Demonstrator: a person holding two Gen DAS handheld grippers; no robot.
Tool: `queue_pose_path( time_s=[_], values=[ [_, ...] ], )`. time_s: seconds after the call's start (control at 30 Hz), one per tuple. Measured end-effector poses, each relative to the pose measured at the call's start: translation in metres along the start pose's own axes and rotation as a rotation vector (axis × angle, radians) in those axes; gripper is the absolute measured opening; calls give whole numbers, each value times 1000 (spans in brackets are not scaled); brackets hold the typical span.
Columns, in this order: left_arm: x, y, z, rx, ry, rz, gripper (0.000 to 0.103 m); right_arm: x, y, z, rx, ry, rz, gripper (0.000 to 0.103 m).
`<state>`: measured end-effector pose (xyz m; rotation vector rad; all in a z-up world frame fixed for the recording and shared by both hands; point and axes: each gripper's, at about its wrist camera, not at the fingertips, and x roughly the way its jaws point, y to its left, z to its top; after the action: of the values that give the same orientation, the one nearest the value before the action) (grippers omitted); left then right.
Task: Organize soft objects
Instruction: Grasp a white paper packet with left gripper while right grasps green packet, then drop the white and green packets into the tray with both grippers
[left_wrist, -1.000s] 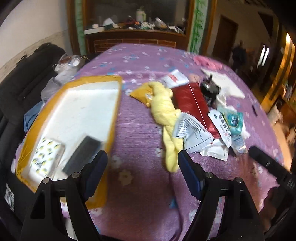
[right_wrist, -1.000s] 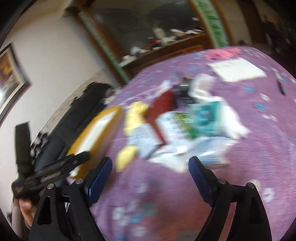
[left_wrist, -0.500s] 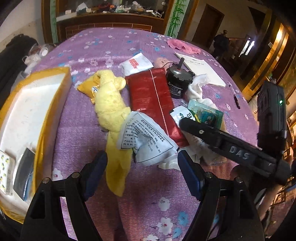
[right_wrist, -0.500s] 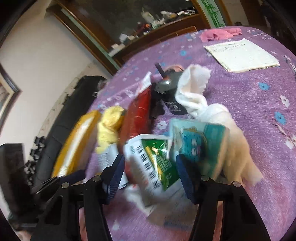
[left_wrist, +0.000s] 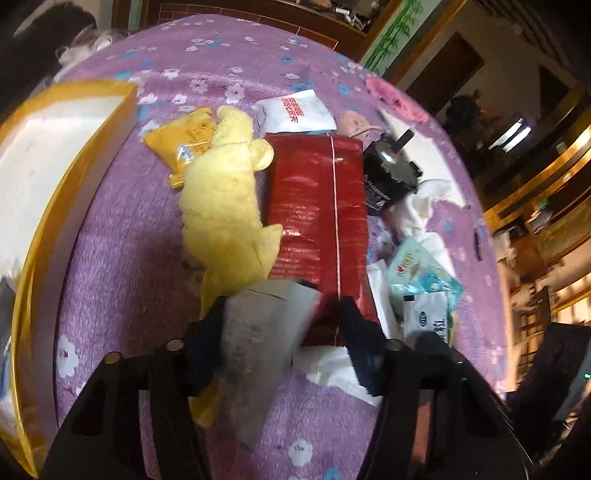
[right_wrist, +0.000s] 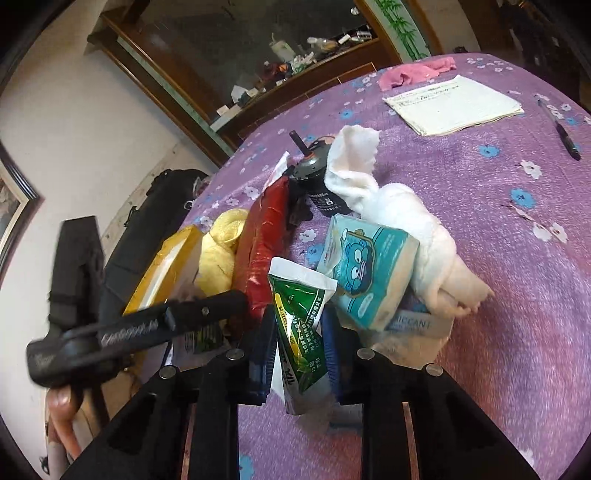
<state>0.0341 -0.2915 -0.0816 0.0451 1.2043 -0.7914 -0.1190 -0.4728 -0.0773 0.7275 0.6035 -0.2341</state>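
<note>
right gripper (right_wrist: 300, 343) pinching green-white sachet (right_wrist: 301, 325), left gripper (left_wrist: 282, 332) spread around blurred white packet (left_wrist: 262, 343), "iccant" label (right_wrist: 410, 325)

A green-and-white sachet (right_wrist: 301, 332) stands upright, pinched at its lower half, at 6 o'clock in the right wrist view. A teal tissue pack (right_wrist: 369, 273) leans at its 2 o'clock against a white towel (right_wrist: 402, 218). A yellow cloth (left_wrist: 229, 206) lies lengthwise touching a red pouch (left_wrist: 317, 221) at its 3 o'clock.

The white packet (left_wrist: 266, 332) between the left gripper's fingers is motion-blurred, its print unreadable. The yellow tray (left_wrist: 44, 221) runs off the picture's left edge.
</note>
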Motion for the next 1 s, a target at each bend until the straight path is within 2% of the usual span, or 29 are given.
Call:
queue_pose_path(
  time_s=[0.03,0.17,0.27,0.4,0.57,0.7,0.8,0.93,1.0],
  values=[
    [-3,3,-3,-4,0,16,29,-3,-1,-2,4,-5,7,22],
    [-15,23,-21,-52,13,-35,22,-13,-2,-9,9,-17,8,23],
    [-27,35,-38,-84,14,-106,22,-16,2,-12,10,-24,-5,23],
    [-57,43,-58,-77,-20,-162,21,-26,18,-18,1,-45,-13,23],
    [-113,64,-61,-80,-143,-154,22,-36,59,-24,-68,-55,36,23],
    [-149,95,-54,-105,-227,-116,22,-24,104,-30,-145,-15,114,23],
    [-165,118,-46,-119,-281,-66,22,0,145,-34,-217,32,156,23],
    [-175,151,-29,-136,-346,31,22,33,188,-30,-287,76,166,23],
    [-169,167,-19,-142,-349,92,22,51,209,-26,-310,97,147,23]
  ],
)
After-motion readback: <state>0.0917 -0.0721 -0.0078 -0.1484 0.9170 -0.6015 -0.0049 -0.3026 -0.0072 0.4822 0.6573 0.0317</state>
